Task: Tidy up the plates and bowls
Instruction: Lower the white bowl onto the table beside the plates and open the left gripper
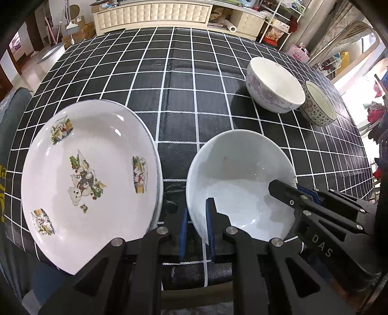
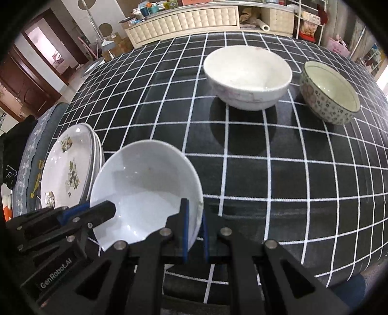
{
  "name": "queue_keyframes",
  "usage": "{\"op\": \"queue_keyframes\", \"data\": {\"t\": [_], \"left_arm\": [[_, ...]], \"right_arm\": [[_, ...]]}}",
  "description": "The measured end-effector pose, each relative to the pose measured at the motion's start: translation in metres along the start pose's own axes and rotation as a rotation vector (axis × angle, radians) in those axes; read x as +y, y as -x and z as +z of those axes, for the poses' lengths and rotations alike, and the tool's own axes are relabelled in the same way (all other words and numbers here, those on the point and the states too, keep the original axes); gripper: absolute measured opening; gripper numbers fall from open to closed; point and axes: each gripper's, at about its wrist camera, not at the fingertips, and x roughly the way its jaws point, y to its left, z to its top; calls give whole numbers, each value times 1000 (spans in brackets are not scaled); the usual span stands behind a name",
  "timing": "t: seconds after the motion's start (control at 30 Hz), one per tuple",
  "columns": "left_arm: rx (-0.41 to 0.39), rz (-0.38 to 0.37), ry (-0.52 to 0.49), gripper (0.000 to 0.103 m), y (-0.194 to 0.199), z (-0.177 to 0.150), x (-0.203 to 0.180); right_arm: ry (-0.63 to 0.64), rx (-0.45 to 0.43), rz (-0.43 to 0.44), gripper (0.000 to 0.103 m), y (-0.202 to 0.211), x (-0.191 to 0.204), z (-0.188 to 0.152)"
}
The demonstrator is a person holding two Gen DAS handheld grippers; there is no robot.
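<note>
A plain white bowl [image 1: 238, 179] sits near the table's front edge; it also shows in the right wrist view [image 2: 145, 184]. My left gripper [image 1: 197, 226] is shut on the bowl's left rim. My right gripper [image 2: 194, 230] is shut on its right rim and shows in the left wrist view [image 1: 291, 193]. A stack of white cartoon-printed plates [image 1: 89, 179] lies to the left of the bowl, also in the right wrist view [image 2: 70, 169]. A white floral bowl [image 1: 274, 84] and a small patterned bowl [image 1: 319, 104] stand at the far right, side by side.
A black tablecloth with a white grid [image 1: 169, 84] covers the table. A grey chair back [image 2: 31, 155] stands beyond the left edge. A cream cabinet [image 1: 155, 14] and shelves stand behind the table.
</note>
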Motion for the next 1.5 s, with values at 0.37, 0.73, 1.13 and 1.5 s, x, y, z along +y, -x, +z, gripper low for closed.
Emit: {"op": "queue_keyframes", "data": {"t": [0.37,0.73,1.13,1.5], "left_arm": [[-103,44,-15,14,30,2,4],[-195,40,-58,37,61,-3,-9],[-220,32,-131,42,70,14,-43],[-228,41,-153,46,71,42,-60]], "right_arm": [[97,-101,-58,14,28,4,-8],[70,-70,-46,15,49,-17,-12],[158,-186,-109,60,85,-19,9],[180,-216,-102,73,94,-31,39]]}}
